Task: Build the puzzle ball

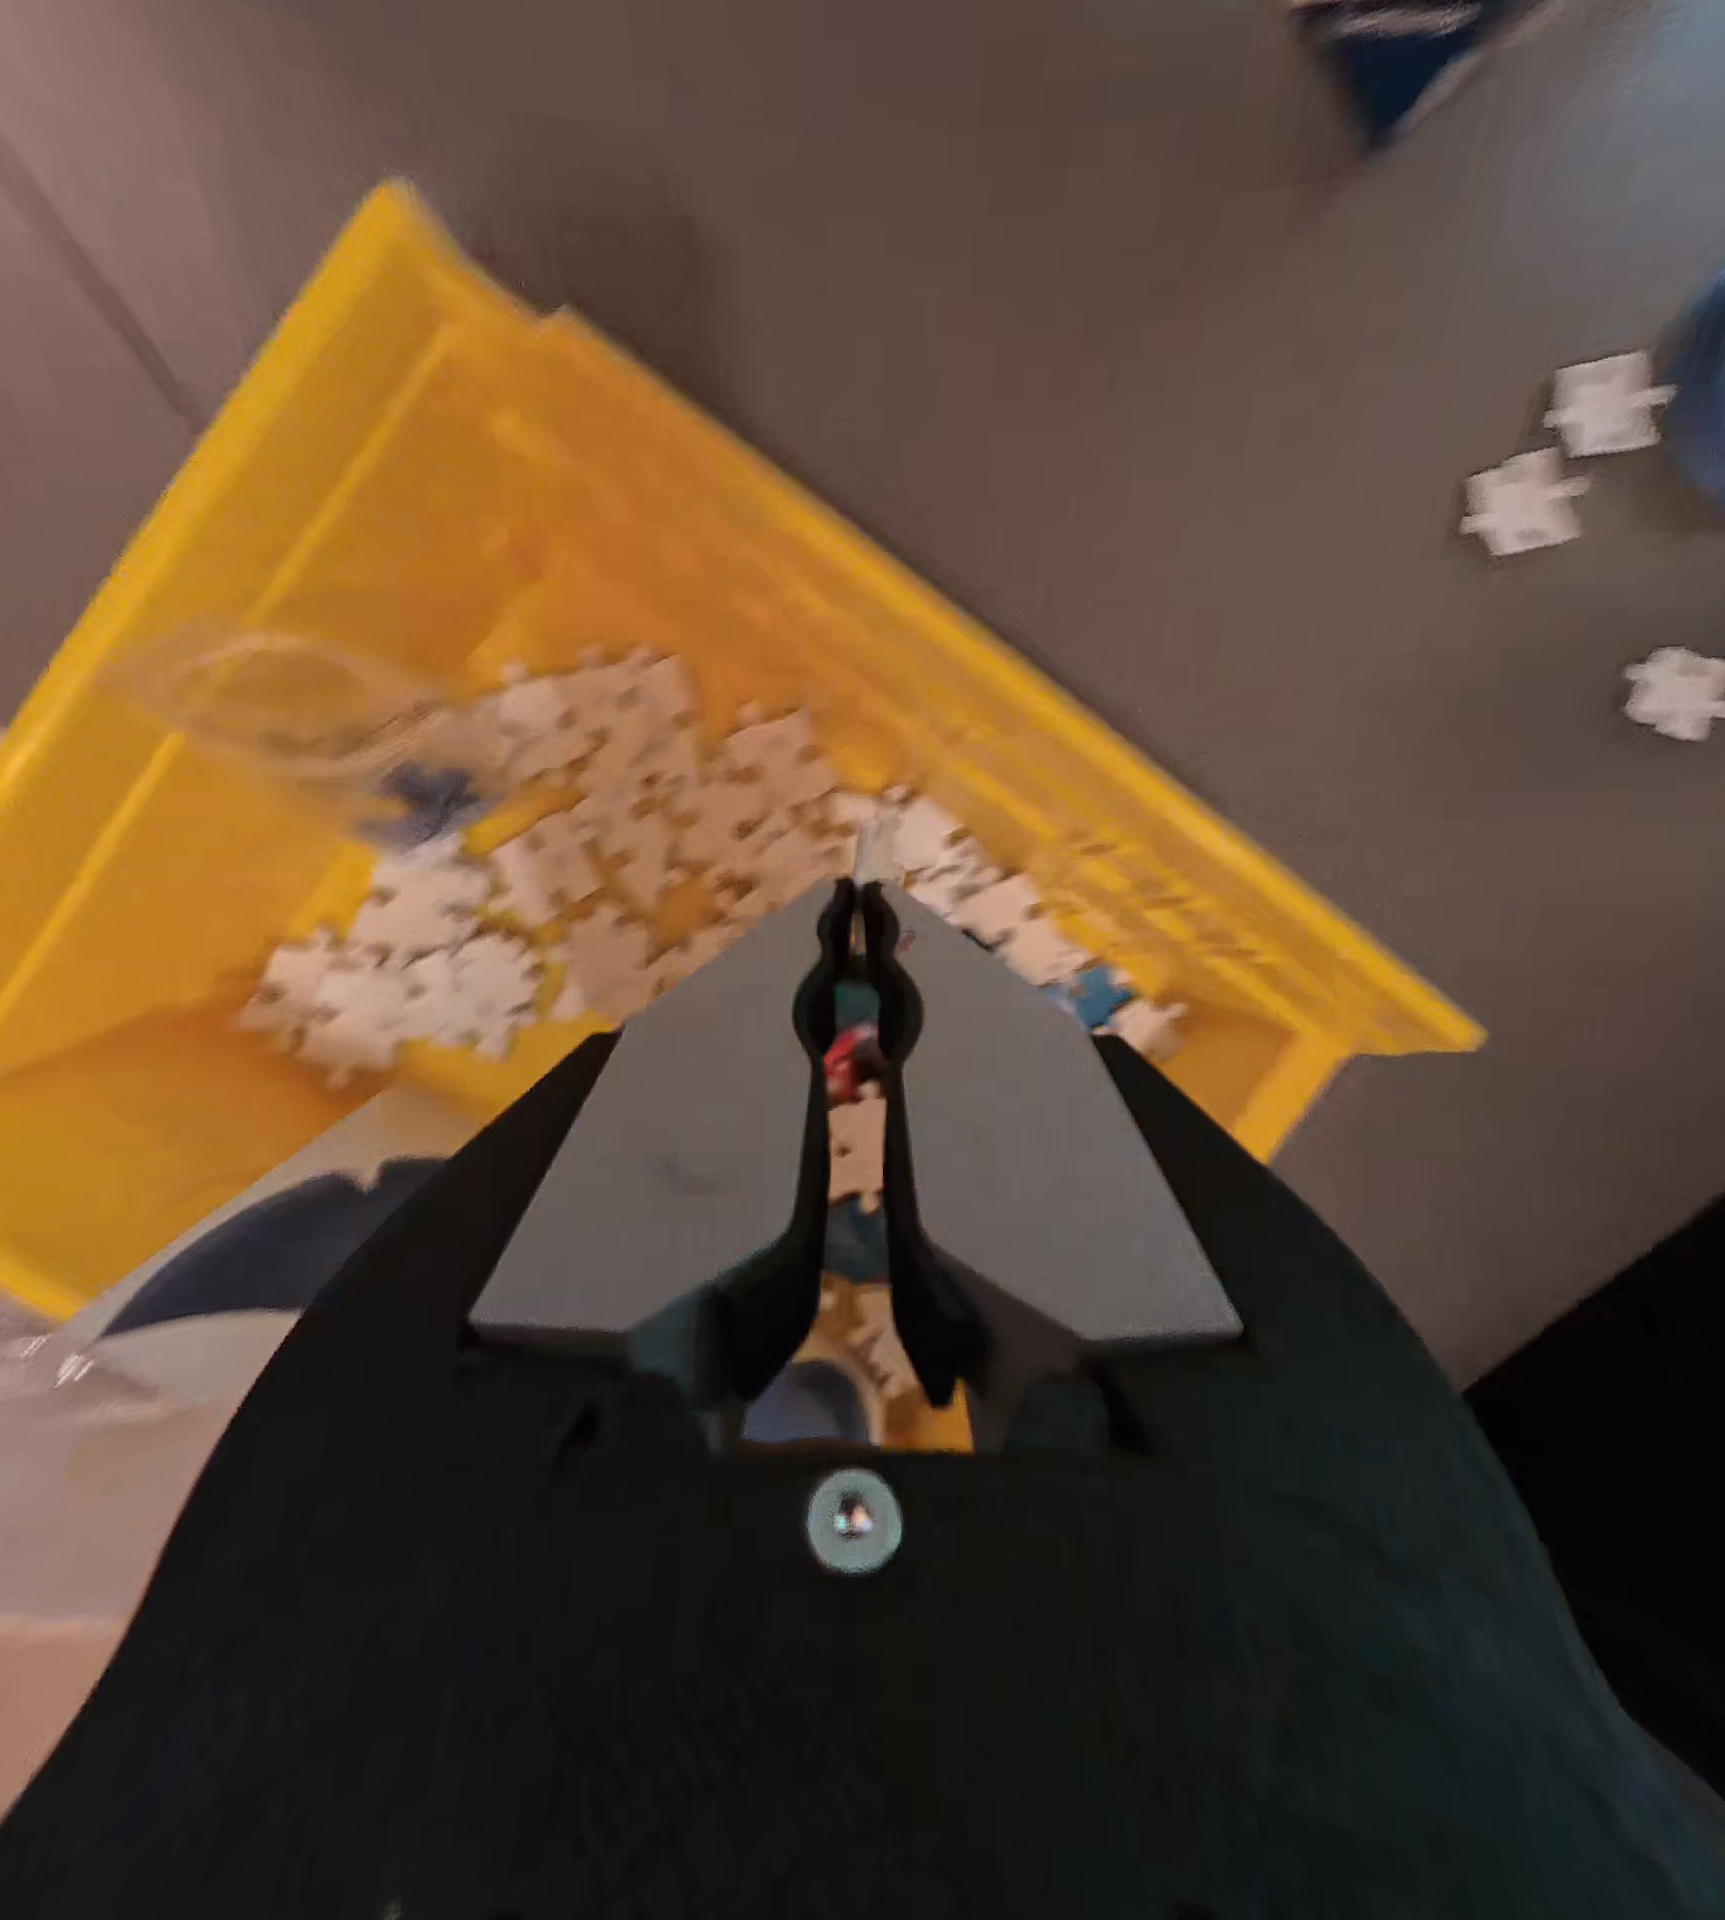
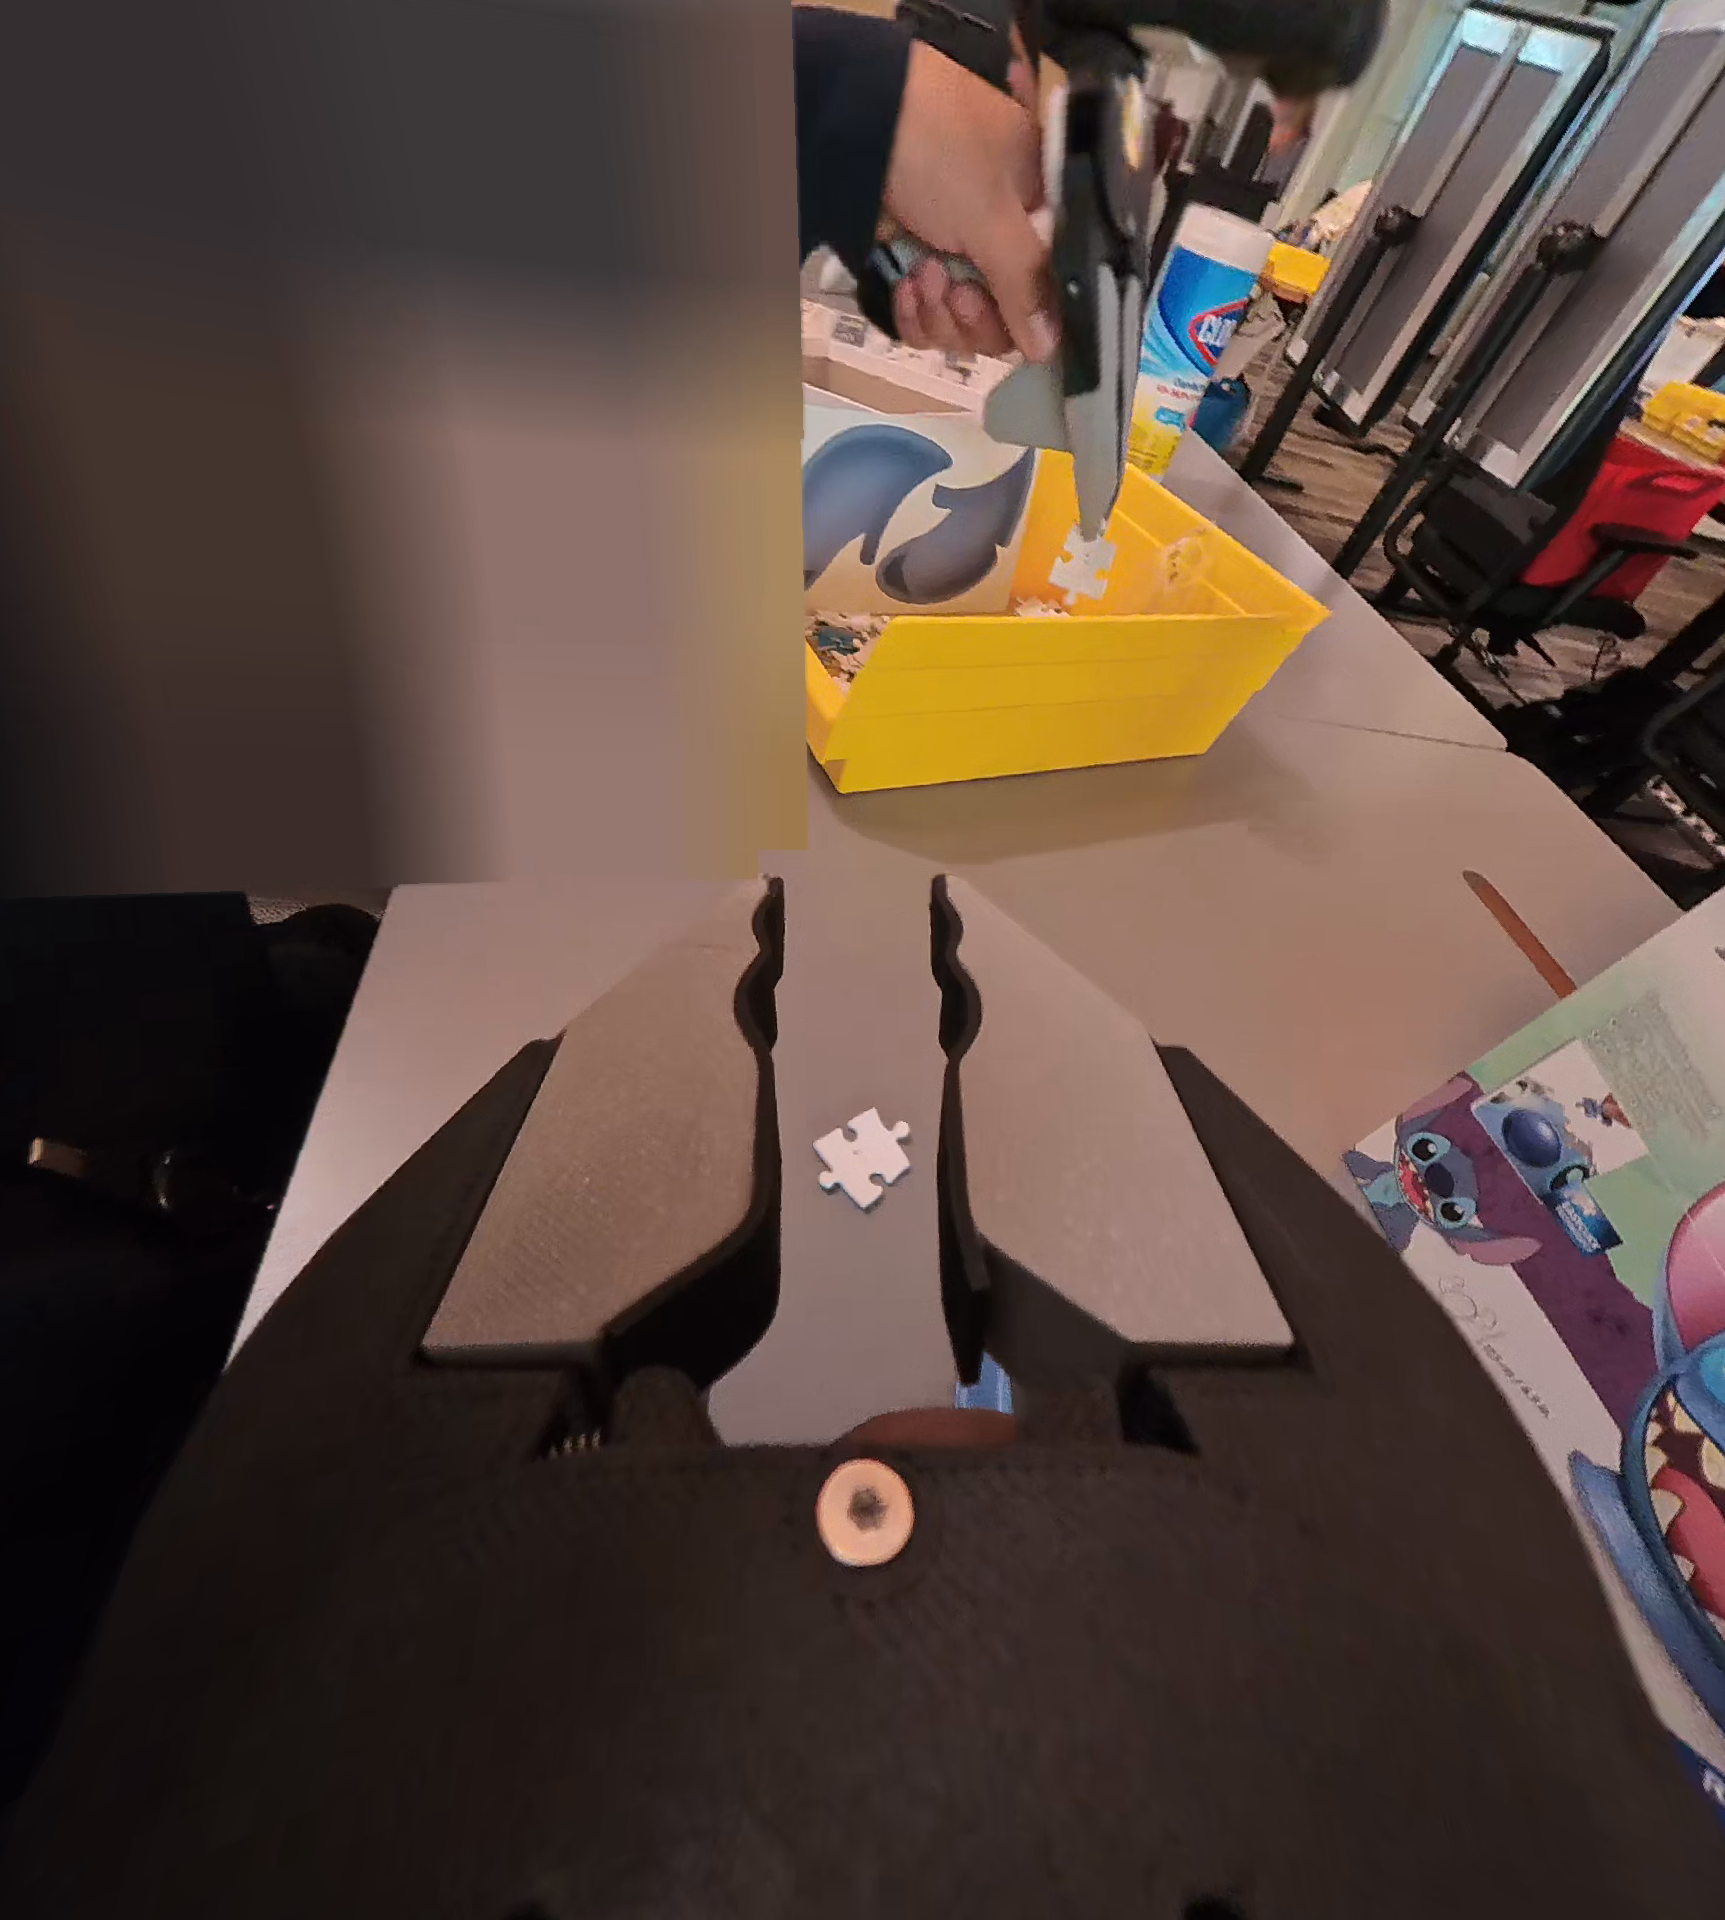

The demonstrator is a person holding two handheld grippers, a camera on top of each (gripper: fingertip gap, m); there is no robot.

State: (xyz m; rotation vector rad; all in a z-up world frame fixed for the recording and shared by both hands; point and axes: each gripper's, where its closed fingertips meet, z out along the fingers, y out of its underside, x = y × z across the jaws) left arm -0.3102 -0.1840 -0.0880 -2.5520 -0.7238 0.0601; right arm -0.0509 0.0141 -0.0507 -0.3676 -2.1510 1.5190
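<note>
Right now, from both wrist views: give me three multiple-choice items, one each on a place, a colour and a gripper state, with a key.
1. Where does the lone white cardboard puzzle piece lie?
A. On the grey table, seen between the right gripper's fingers
B. Inside the bin
C. On the printed puzzle box

2. What colour is the plastic bin that holds the heap of pieces?
A. Red
B. Yellow
C. Green

3. What is the left gripper doing?
A. Open over the table
B. Shut on nothing
C. Shut on a white puzzle piece above the bin

Key: 1 A, the piece shows flat on the table in the gap; 2 B, both views show yellow walls; 3 C, the right wrist view shows the piece pinched at its tips.
</note>
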